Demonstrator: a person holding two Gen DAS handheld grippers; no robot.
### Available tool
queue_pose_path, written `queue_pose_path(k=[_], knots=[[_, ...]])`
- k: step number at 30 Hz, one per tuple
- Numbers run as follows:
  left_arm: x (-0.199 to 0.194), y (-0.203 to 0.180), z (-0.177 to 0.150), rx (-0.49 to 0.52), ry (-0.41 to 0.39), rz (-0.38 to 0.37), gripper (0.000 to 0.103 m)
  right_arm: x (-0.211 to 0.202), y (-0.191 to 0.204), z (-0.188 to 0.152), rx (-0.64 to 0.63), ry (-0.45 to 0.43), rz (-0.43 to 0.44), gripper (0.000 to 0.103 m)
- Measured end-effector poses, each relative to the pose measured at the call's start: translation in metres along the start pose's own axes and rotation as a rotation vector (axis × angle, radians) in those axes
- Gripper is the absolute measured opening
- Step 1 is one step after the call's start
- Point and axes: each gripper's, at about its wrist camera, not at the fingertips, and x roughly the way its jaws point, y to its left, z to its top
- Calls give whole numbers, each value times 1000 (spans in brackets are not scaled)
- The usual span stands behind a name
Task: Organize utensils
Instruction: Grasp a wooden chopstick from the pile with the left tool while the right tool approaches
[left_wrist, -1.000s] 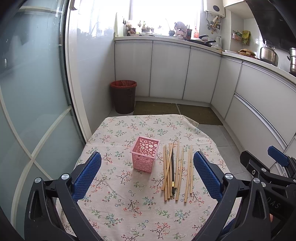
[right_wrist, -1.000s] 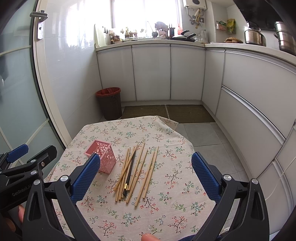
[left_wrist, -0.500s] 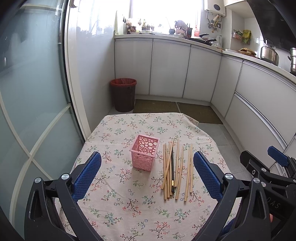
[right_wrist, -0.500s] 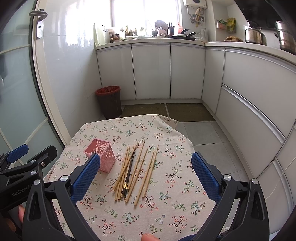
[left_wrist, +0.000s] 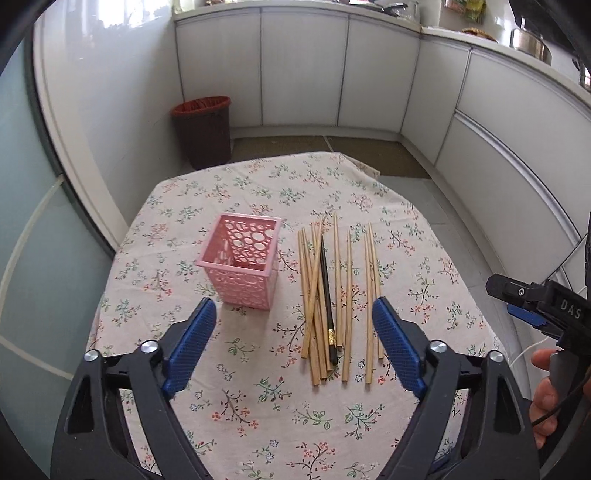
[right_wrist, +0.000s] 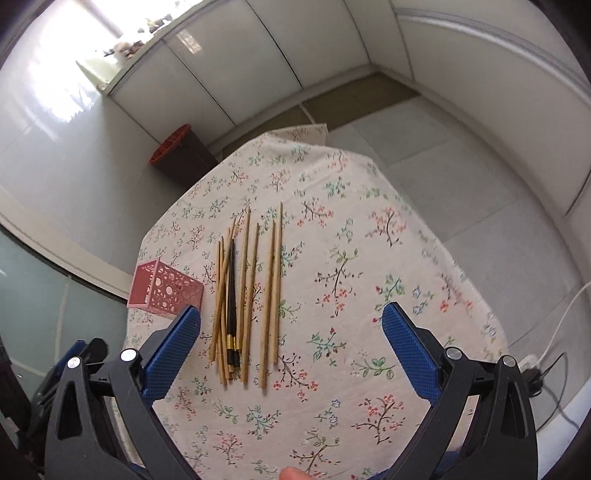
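A pink perforated basket (left_wrist: 242, 264) stands upright and empty on the floral tablecloth (left_wrist: 258, 398). Right of it lies a loose bunch of wooden chopsticks (left_wrist: 314, 295) with one black chopstick (left_wrist: 327, 299) among them. My left gripper (left_wrist: 293, 328) is open and empty, above the table just short of the basket and chopsticks. In the right wrist view the basket (right_wrist: 166, 290) is at the left and the chopsticks (right_wrist: 245, 291) lie ahead. My right gripper (right_wrist: 291, 332) is open and empty, above the near ends of the chopsticks.
A brown bin with a red liner (left_wrist: 203, 129) stands on the floor beyond the table. White cabinets (left_wrist: 303, 66) line the back and right walls. A glass door (left_wrist: 22, 240) is close on the left. A white cable (right_wrist: 554, 332) runs on the floor at the right.
Both grippers have moved forward and tilted down toward the table. The right one has also rolled, so its view is slanted. Basket and chopsticks have not moved.
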Motion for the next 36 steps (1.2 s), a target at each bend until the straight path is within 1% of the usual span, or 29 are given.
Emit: queue_pose_path(k=[1, 2, 3, 5, 7, 9, 10, 11, 12, 13, 16, 20, 25, 28, 31, 32, 33, 36], knots=[[16, -5, 4, 13, 39, -13, 65, 3, -1, 1, 7, 6, 11, 94], [31, -9, 8, 21, 78, -26, 53, 4, 0, 1, 0, 2, 7, 94], [44, -13, 12, 28, 104, -34, 47, 4, 4, 1, -14, -3, 0, 94], [68, -22, 18, 52, 143, -52, 45, 6, 7, 0, -32, 1, 3, 94], [95, -33, 24, 84, 208, -72, 40, 9, 5, 2, -18, 8, 20, 94], [122, -37, 28, 102, 261, -57, 33, 11, -1, 5, 3, 11, 21, 90], [134, -37, 31, 107, 285, -41, 31, 12, -5, 6, 14, 14, 22, 86], [144, -37, 34, 112, 302, -27, 26, 12, -8, 7, 25, 19, 23, 82], [150, -38, 35, 119, 309, -18, 23, 12, -11, 8, 37, 23, 26, 79], [156, -38, 37, 126, 317, -11, 22, 13, -13, 9, 47, 26, 31, 77], [170, -41, 39, 158, 342, 21, 20, 13, -15, 10, 58, 25, 44, 75], [186, -41, 38, 180, 371, 49, 19, 15, -13, 9, 52, 34, 55, 75], [201, -40, 38, 206, 398, 83, 15, 16, -15, 9, 57, 34, 58, 74], [215, -39, 40, 214, 428, 96, 14, 16, -17, 9, 62, 37, 57, 74], [219, -41, 46, 225, 432, 107, 14, 17, -17, 10, 60, 36, 55, 74], [219, -41, 48, 219, 426, 102, 11, 17, -17, 10, 57, 35, 54, 74], [216, -41, 50, 206, 415, 97, 6, 18, -17, 10, 55, 36, 51, 74], [199, -38, 53, 162, 366, 65, 6, 20, -18, 10, 56, 40, 43, 74]])
